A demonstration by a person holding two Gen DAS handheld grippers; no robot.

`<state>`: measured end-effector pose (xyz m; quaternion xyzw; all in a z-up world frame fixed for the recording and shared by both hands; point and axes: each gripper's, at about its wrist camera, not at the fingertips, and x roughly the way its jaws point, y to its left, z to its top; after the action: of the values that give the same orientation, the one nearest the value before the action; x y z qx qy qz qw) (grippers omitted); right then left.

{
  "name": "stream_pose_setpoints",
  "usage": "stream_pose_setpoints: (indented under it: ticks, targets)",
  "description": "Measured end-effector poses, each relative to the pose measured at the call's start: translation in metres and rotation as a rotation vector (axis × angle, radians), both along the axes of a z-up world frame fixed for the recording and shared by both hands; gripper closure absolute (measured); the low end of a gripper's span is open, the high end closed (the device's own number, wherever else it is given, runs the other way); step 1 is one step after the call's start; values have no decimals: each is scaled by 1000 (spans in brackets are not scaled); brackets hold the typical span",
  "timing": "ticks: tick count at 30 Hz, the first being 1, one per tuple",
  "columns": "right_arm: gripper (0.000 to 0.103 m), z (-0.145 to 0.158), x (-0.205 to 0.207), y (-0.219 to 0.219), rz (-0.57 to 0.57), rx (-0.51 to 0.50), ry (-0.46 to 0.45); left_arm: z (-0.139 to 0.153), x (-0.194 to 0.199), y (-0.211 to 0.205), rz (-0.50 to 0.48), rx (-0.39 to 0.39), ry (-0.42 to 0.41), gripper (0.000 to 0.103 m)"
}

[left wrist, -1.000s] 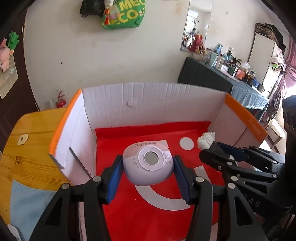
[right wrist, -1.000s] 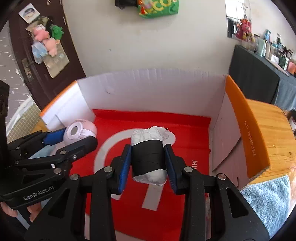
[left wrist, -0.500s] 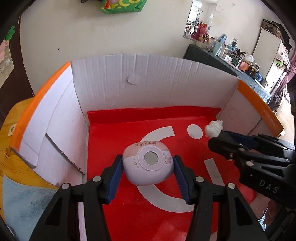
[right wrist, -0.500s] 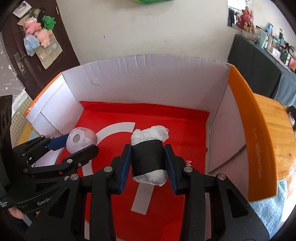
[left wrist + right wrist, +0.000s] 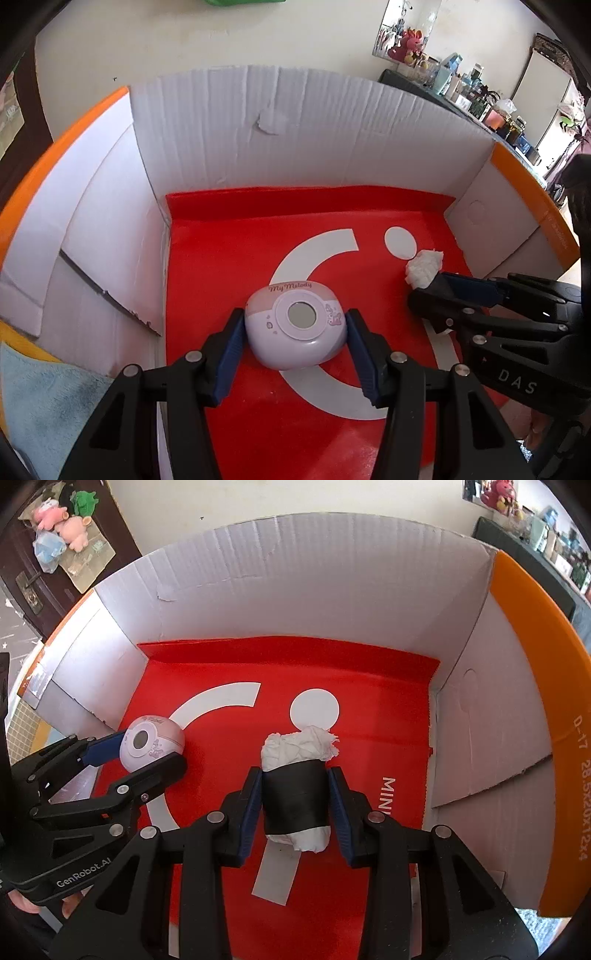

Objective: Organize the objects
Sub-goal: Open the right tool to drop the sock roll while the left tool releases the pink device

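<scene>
The left tongs are closed on a rounded white-and-pink case printed "My Melody", with both blue pads pressed against its sides. The case is held inside an open cardboard box with white walls, orange flap edges and a red floor bearing white markings. The right tongs are closed on a white crumpled bundle wrapped in a black band, also within the box, to the right of the case.

In the left wrist view, the printed lettering and the round grey window on the case are legible. The right tongs are seen from the side at the right, and only the white tip of the bundle protrudes beyond them. A pale blue cloth is seen at the near left, outside the box.

In the right wrist view, the full bundle and its black band are shown. The left tongs appear at the left with the case between them. Printed characters on the orange right flap are visible here only, as are fingertips at the near left under the left tool. Whether either item touches the red floor cannot be told from either view.
</scene>
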<state>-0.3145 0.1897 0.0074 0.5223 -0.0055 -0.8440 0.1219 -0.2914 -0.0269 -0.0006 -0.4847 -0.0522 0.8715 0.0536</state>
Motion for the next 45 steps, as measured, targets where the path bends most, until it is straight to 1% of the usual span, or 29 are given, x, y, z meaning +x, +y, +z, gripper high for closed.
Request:
stream_pose_setpoints:
  ticks: [4, 15, 18, 19, 21, 23, 24, 30, 32, 35, 39, 43, 45]
  targets:
    - [69, 1, 2, 3, -2, -2, 1, -1, 1, 1, 1, -11, -3, 47]
    - [68, 1, 6, 13, 0, -24, 5, 1, 0, -2, 9, 6, -5, 47]
    - [68, 1, 6, 10, 0, -32, 6, 1, 0, -3, 9, 5, -4, 47]
    - [67, 1, 6, 10, 0, -35, 6, 1, 0, -3, 9, 6, -3, 47]
    - [63, 2, 5, 8, -2, -38, 9, 1, -1, -3, 8, 7, -3, 47]
    - [55, 4, 6, 7, -2, -41, 18, 1, -1, -3, 9, 10, -2, 47]
    - [54, 4, 5, 7, -2, -39, 22, 1, -2, -3, 9, 12, -2, 47]
    - [53, 8, 8, 9, -16, -51, 51, 2, -3, -4, 12, 19, 2, 47]
    - [49, 9, 10, 9, -17, -54, 57, 3, -3, -4, 12, 19, 3, 47]
    - [47, 11, 12, 7, -16, -61, 68, 4, -4, -4, 13, 20, 8, 47]
    - [47, 17, 13, 2, -16, -67, 88, 7, -3, -3, 16, 24, 21, 44]
    - [46, 23, 17, 2, -16, -76, 110, 7, -2, -1, 15, 15, 23, 43]
    - [44, 25, 20, 1, -18, -81, 125, 8, -2, -1, 14, 18, 25, 42]
